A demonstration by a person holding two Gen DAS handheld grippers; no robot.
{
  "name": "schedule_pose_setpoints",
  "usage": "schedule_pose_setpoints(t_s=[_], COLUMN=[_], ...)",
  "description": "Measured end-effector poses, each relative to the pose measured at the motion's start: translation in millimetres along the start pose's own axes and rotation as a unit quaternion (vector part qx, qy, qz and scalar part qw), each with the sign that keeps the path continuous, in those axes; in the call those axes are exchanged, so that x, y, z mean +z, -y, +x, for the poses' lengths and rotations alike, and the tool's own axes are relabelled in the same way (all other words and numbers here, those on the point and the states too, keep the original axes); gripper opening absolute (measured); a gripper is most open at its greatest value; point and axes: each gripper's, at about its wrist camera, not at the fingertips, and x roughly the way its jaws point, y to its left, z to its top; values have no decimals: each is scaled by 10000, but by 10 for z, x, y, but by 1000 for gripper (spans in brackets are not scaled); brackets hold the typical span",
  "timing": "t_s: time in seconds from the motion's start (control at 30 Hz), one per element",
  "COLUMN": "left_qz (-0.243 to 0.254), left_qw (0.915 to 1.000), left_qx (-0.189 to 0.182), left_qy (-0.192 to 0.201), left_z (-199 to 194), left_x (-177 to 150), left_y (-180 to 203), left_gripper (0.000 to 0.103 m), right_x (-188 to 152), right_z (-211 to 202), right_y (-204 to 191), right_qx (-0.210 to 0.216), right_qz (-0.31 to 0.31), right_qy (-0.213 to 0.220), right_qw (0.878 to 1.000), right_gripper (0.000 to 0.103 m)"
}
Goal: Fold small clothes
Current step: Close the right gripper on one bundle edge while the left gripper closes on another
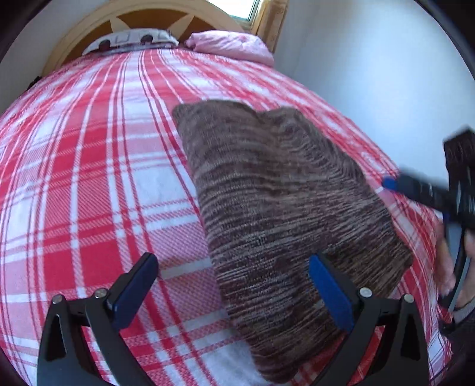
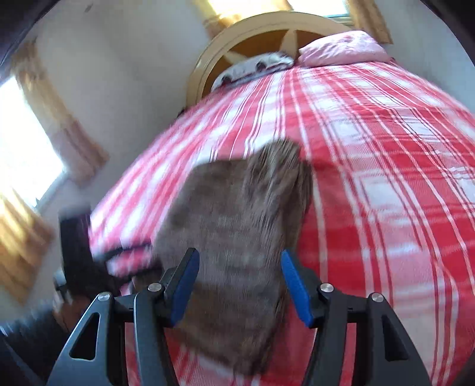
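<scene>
A brown striped knit garment (image 1: 285, 190) lies folded flat on the red and white plaid bedspread (image 1: 89, 166). My left gripper (image 1: 234, 282) is open, above the garment's near left edge, with nothing between its blue pads. My right gripper (image 2: 237, 276) is open over the garment (image 2: 237, 213) in the blurred right wrist view. It also shows at the right edge of the left wrist view (image 1: 415, 190), beside the garment's right side.
A pink pillow (image 1: 231, 44) and a patterned pillow (image 1: 130, 40) lie at the wooden headboard (image 1: 89, 26). A white wall (image 1: 371, 59) runs along the bed's right side. Windows with yellow curtains (image 2: 26, 148) show in the right wrist view.
</scene>
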Motion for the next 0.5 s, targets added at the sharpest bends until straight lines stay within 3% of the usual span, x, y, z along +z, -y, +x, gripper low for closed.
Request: schedule_pose_setpoints(t_s=[0.17,0.3,0.4,0.5], left_qz=[-177,-13,72,154], left_qw=[9997,9999,9998,9990], left_qx=[-168,-126,-195,-411], left_qy=[-8,27,25,-11], left_z=[32,46,35,35], left_x=[33,6,5,0], left_y=[-52,-4,26,58], left_gripper=[103,103,103,95], right_x=[353,446,484,516], right_z=[327,612,746,895], right_y=[396,712,780,744], right_qx=[139,468,518,610], right_qz=[714,1427,1525,1435], right_qy=[-14,-193,-247,-386], right_qw=[9974,9885,9866,9870], right_gripper=[59,59,59,59])
